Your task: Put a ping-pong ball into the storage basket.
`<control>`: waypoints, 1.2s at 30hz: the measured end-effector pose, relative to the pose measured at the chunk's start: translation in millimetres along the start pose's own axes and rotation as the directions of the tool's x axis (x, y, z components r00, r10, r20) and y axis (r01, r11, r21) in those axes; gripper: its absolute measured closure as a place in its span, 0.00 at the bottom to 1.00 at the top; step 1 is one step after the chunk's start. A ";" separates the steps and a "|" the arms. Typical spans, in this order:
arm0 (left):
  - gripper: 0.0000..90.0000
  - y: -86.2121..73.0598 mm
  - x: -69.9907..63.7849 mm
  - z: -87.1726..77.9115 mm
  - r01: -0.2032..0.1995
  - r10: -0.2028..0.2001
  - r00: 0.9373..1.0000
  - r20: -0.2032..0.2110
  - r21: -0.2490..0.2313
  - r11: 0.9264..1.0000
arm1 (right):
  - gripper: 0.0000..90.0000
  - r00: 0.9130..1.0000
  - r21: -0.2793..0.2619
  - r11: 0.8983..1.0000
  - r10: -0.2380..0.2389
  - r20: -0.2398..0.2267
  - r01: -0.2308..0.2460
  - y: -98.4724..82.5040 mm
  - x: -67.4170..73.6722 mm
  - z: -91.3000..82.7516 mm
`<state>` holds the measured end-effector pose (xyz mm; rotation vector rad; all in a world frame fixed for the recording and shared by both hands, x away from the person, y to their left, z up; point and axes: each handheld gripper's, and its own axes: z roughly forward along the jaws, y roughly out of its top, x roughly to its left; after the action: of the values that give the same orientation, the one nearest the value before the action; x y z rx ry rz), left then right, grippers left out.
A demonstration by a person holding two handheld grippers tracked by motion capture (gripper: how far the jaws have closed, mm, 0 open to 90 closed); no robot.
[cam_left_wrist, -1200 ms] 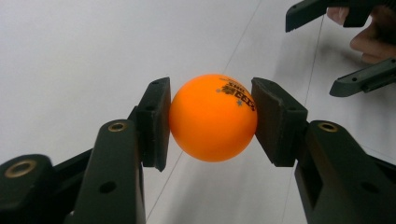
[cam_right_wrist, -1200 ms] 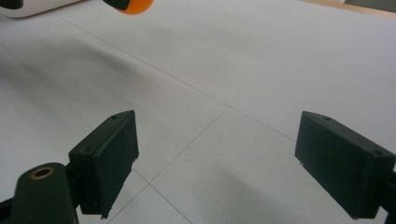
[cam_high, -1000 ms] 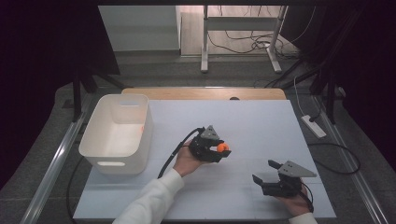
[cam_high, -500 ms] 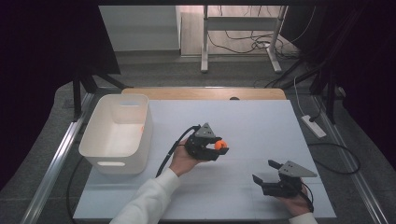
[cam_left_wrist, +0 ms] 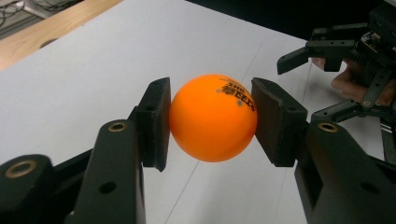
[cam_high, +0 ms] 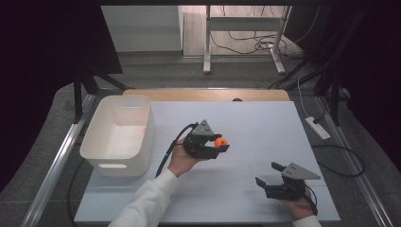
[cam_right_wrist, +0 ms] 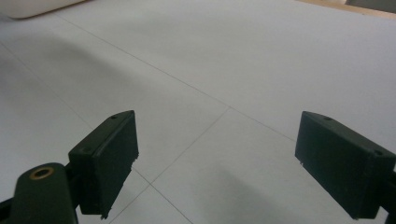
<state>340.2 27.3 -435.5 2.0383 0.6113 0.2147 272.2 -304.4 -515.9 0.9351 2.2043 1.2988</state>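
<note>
An orange ping-pong ball [cam_left_wrist: 213,117] with small black print sits squeezed between the two black pads of my left gripper [cam_left_wrist: 210,119]. In the high view that left gripper [cam_high: 220,143] is held above the middle of the white table [cam_high: 265,123], the orange ball [cam_high: 220,141] at its tip. My right gripper [cam_high: 267,174] rests low near the table's front right with its jaws spread wide. In the right gripper view the right gripper [cam_right_wrist: 217,163] has nothing between its pads, just bare white tabletop [cam_right_wrist: 224,60].
A white plastic bin [cam_high: 118,135] stands at the table's left side. A wooden strip [cam_high: 203,94] runs along the far edge. A white power strip [cam_high: 317,127] and cables lie on the floor to the right. The other gripper [cam_left_wrist: 345,51] appears at the upper right of the left gripper view.
My left gripper has lifted a little with the ball still held in it. The right gripper has stayed where it was.
</note>
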 end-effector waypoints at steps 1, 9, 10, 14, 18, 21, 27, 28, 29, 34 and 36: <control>0.56 0.4 0.4 -1.1 0.002 -0.002 1.000 -0.001 -0.003 1.000 | 0.14 1.000 0.000 1.000 0.000 0.000 0.000 0.0 0.0 0.0; 0.56 4.6 6.8 -12.7 0.031 -0.031 1.000 -0.001 -0.025 0.999 | 0.14 1.000 0.002 1.000 -0.002 -0.001 0.002 0.0 -0.1 0.4; 0.56 4.7 6.8 -13.4 0.030 -0.030 1.000 -0.003 -0.024 0.999 | 0.14 1.000 0.002 1.000 -0.002 0.000 0.002 0.0 -0.1 0.4; 0.56 5.7 7.9 -18.5 0.030 -0.030 0.999 -0.012 -0.034 0.999 | 0.14 1.000 0.001 1.000 0.001 0.001 -0.001 0.0 -0.2 0.2; 0.56 7.2 9.6 -24.1 0.030 -0.031 0.999 -0.025 -0.042 0.999 | 0.14 1.000 0.004 1.000 -0.001 -0.001 0.001 0.0 -0.1 0.5; 0.56 8.7 12.1 -30.9 0.034 -0.035 0.999 -0.035 -0.048 0.998 | 0.14 1.000 0.002 1.000 0.000 -0.004 0.000 -0.1 -0.3 1.0; 0.56 9.9 14.6 -39.3 0.033 -0.036 0.998 -0.052 -0.055 0.998 | 0.14 1.000 0.002 1.000 -0.001 -0.004 0.001 0.0 -0.5 1.0; 0.56 10.2 14.8 -40.6 0.034 -0.037 0.998 -0.054 -0.059 0.998 | 0.14 1.000 0.002 1.000 -0.001 -0.003 0.001 -0.1 -0.5 1.0; 0.56 10.4 15.0 -41.5 0.034 -0.037 0.998 -0.052 -0.062 0.997 | 0.14 1.000 0.001 1.000 -0.001 -0.003 0.001 -0.1 -0.5 0.9; 0.56 12.1 16.2 -46.7 0.033 -0.037 0.998 -0.057 -0.068 0.997 | 0.14 1.000 0.002 1.000 0.002 0.000 -0.002 -0.1 -0.5 0.7; 0.56 12.7 16.4 -48.8 0.036 -0.040 0.998 -0.057 -0.076 0.996 | 0.14 1.000 0.002 1.000 0.002 0.000 -0.002 -0.1 -0.5 0.7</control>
<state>339.6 67.4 -400.7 1.9524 0.6679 0.2713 272.9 -304.4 -516.3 0.9381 2.2054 1.2977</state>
